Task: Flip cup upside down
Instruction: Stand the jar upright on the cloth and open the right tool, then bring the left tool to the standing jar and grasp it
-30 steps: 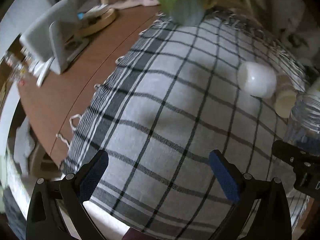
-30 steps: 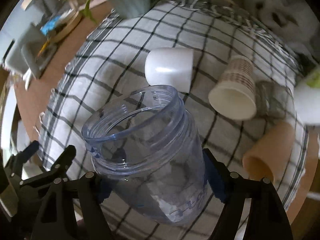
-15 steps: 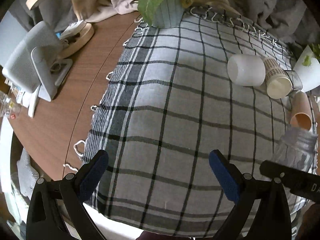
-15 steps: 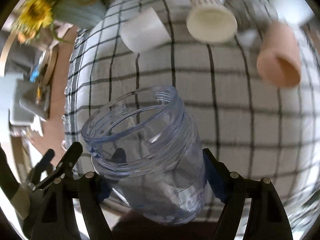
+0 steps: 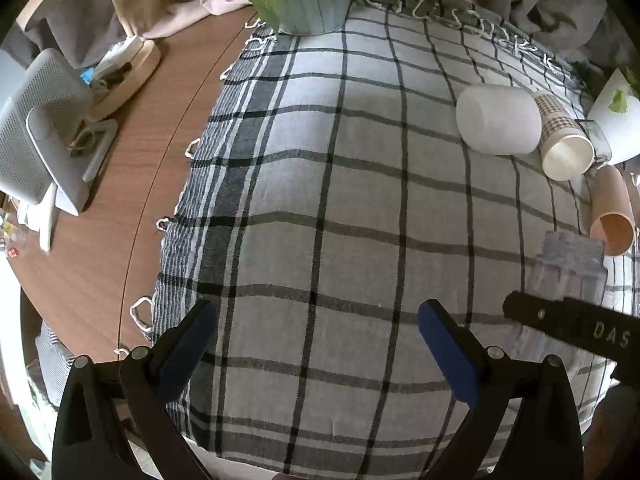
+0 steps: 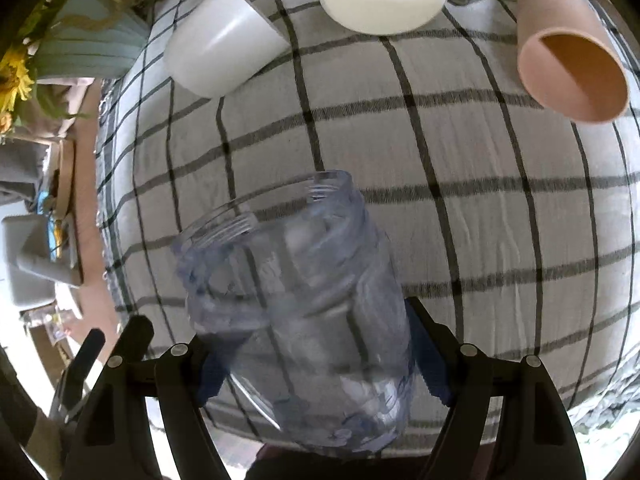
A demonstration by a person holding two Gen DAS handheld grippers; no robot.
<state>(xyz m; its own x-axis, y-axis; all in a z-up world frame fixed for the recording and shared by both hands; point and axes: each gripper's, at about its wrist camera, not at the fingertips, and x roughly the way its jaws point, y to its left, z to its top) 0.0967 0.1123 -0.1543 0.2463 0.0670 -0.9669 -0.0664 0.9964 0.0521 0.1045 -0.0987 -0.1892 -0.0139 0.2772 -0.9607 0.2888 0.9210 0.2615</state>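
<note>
We are mid-flip: our right gripper [image 6: 316,360] has its fingers clamped on the clear cup [image 6: 296,312], tilted mouth-down above the checked cloth [image 6: 460,216], nearer us than the white cup [image 6: 220,44], while our left gripper [image 5: 316,344] hangs wide apart, so next we judge it needs lowering rim-first onto the cloth.
</note>
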